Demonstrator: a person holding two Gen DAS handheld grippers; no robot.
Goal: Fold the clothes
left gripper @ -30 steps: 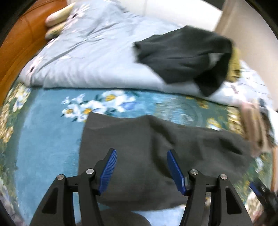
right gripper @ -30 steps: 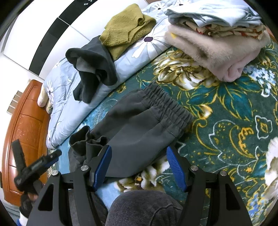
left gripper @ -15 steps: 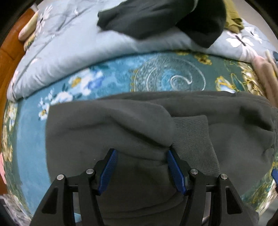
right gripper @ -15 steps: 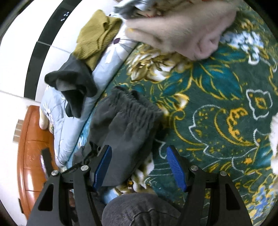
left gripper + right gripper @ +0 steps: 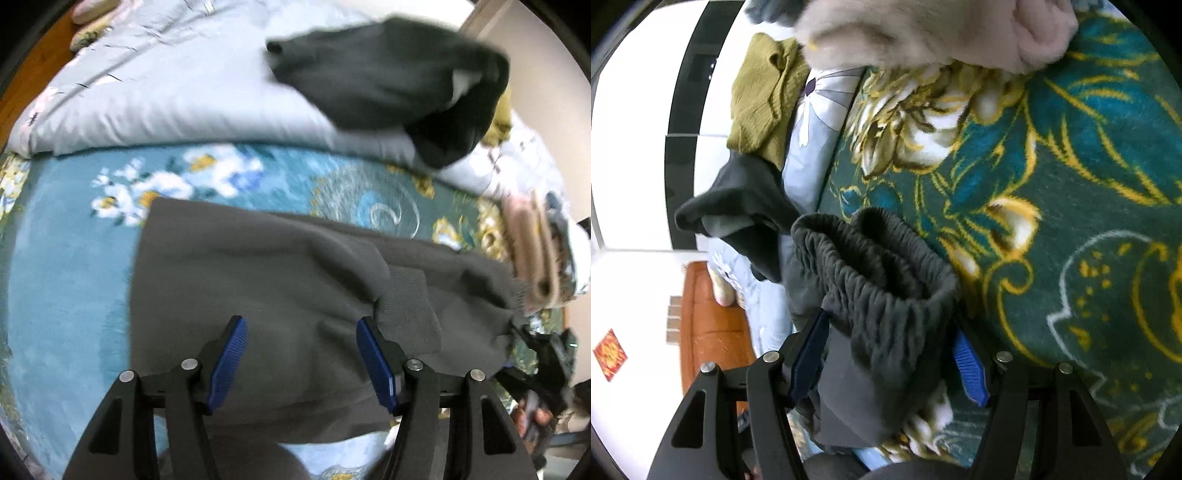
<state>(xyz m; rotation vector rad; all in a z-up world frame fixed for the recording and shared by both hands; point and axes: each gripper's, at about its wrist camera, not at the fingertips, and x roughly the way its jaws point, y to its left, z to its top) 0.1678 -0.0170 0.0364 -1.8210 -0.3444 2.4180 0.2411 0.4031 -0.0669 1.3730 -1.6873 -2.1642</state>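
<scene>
Dark grey sweatpants (image 5: 280, 291) lie folded on the floral bedspread (image 5: 66, 266), with a ribbed cuff (image 5: 406, 314) showing on top. My left gripper (image 5: 301, 360) is open just above the pants, its blue pads apart and holding nothing. In the right wrist view the elastic waistband (image 5: 882, 280) of the same pants bunches up between the blue pads of my right gripper (image 5: 890, 363). Its jaws stand wide on either side of the waistband and do not pinch it.
A black garment (image 5: 399, 77) and an olive sweater (image 5: 764, 96) lie on the pale blue duvet (image 5: 155, 96) at the back. A stack of folded clothes with a pink fleece (image 5: 923, 29) sits to the right. A wooden headboard (image 5: 709, 317) stands at the left.
My left gripper has pulled back and up from the pants, so more bedspread shows. My right gripper has moved forward onto the waistband, which now sits between its pads.
</scene>
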